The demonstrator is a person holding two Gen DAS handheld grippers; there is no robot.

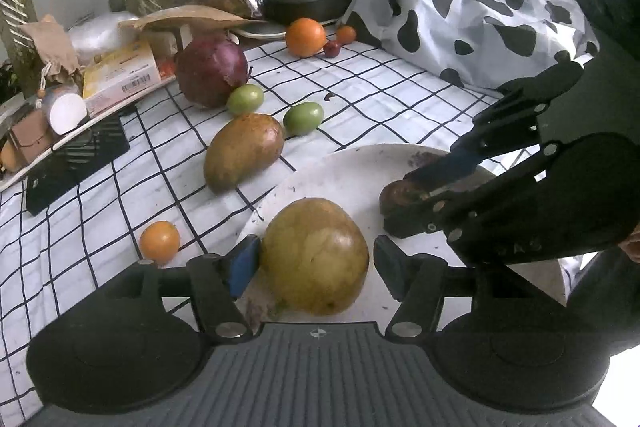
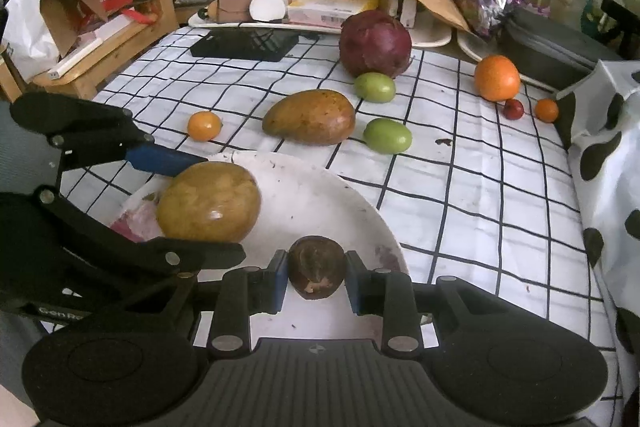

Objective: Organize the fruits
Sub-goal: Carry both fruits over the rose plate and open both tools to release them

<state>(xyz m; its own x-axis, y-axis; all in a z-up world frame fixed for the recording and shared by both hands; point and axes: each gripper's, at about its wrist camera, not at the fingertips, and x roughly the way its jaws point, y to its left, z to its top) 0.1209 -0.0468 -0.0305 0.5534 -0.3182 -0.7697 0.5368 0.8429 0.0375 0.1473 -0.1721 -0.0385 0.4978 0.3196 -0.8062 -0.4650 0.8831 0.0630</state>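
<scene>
left gripper (image 1: 316,261) stood apart around a mango (image 1: 315,255) on the plate (image 1: 348,171); right gripper (image 2: 316,281) clamped a brown fruit (image 2: 316,269).

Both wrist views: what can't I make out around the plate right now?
- Left wrist: dark fruit mostly hidden by right gripper.
- Left wrist: left gripper grip on yellow mango unclear.
- Right wrist: plate near rim hidden by gripper body.

Soft daylight, faint shadows, fisheye-bent edges, background perhaps slightly blurred
</scene>
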